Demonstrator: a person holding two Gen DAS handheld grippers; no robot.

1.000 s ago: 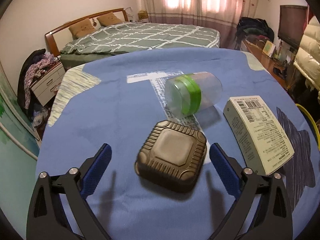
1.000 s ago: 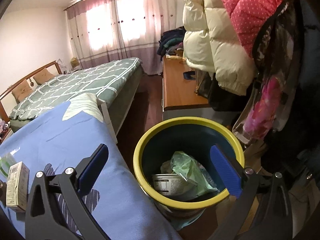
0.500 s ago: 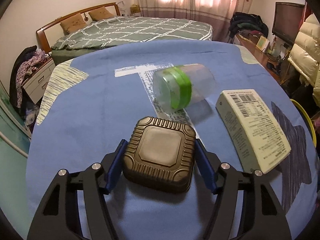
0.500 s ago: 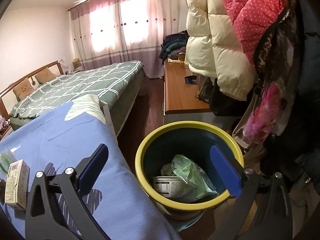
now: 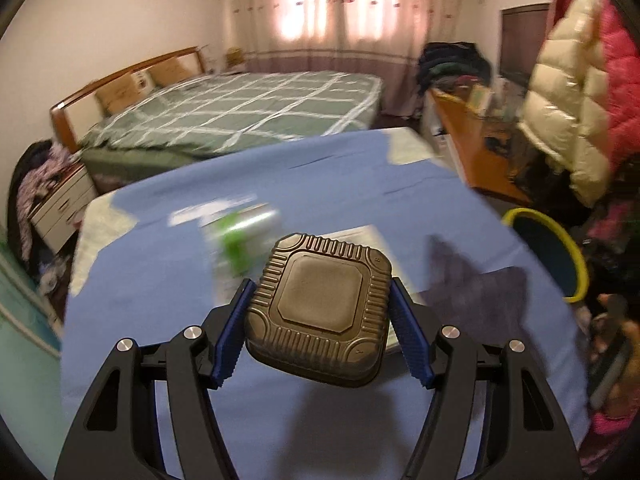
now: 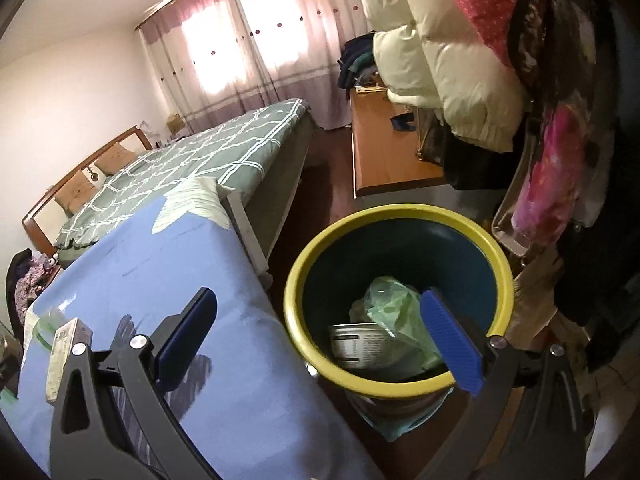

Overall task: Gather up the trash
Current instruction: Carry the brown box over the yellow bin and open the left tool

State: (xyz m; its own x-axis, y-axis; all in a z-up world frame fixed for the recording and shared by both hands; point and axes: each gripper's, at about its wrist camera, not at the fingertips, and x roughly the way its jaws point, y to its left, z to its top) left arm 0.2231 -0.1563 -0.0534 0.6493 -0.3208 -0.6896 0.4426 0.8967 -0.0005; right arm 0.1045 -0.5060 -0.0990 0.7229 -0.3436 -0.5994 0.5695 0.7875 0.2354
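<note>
My left gripper [image 5: 320, 328] is shut on a dark brown ribbed square food container [image 5: 320, 308] and holds it above the blue tablecloth [image 5: 160, 280]. Behind it lie a clear plastic jar with a green band [image 5: 240, 240], blurred, and a white carton [image 5: 356, 234], mostly hidden. The yellow-rimmed blue trash bin [image 5: 548, 252] stands off the table's right edge. My right gripper [image 6: 320, 340] is open and empty, hovering near the bin [image 6: 400, 220], which holds a green bag [image 6: 396, 308] and a printed tub [image 6: 360, 344]. The carton [image 6: 66, 356] and jar [image 6: 46, 322] show at the left.
A bed with a green checked cover [image 5: 240, 116] lies beyond the table. A wooden desk [image 6: 384, 160] and hanging padded jackets [image 6: 460, 60] crowd the right side by the bin. A bedside drawer unit [image 5: 56, 208] with clothes is at the left.
My left gripper closed on the brown container, lifted it off the cloth and swung right, bringing the bin into view. My right gripper stayed open and shifted slightly by the bin.
</note>
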